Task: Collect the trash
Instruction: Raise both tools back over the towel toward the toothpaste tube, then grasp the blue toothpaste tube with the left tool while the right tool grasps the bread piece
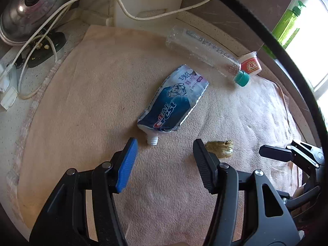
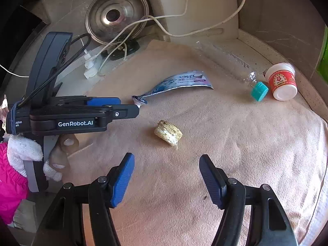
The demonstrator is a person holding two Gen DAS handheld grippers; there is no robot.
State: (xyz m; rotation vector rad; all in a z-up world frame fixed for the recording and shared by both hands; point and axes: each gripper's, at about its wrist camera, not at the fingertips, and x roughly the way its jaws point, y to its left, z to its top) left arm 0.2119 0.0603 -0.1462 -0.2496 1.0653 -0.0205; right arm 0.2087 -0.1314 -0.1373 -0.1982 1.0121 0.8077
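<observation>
Hovering over the towel [image 2: 235, 143] on the worktop, I have both tools spread and empty: my right hand-held gripper [image 2: 167, 174] just short of the crumbly food scrap [image 2: 168, 132], my left hand-held gripper [image 1: 164, 155] nearly at the nozzle of the squeezed toothpaste tube [image 1: 174, 100]. Farther back and to the right lie the clear plastic bottle [image 1: 203, 51] and, just beside its teal cap, the small white tub [image 2: 281, 81]. By my reckoning nothing is collected yet; all four pieces remain, and I see no bin.
</observation>
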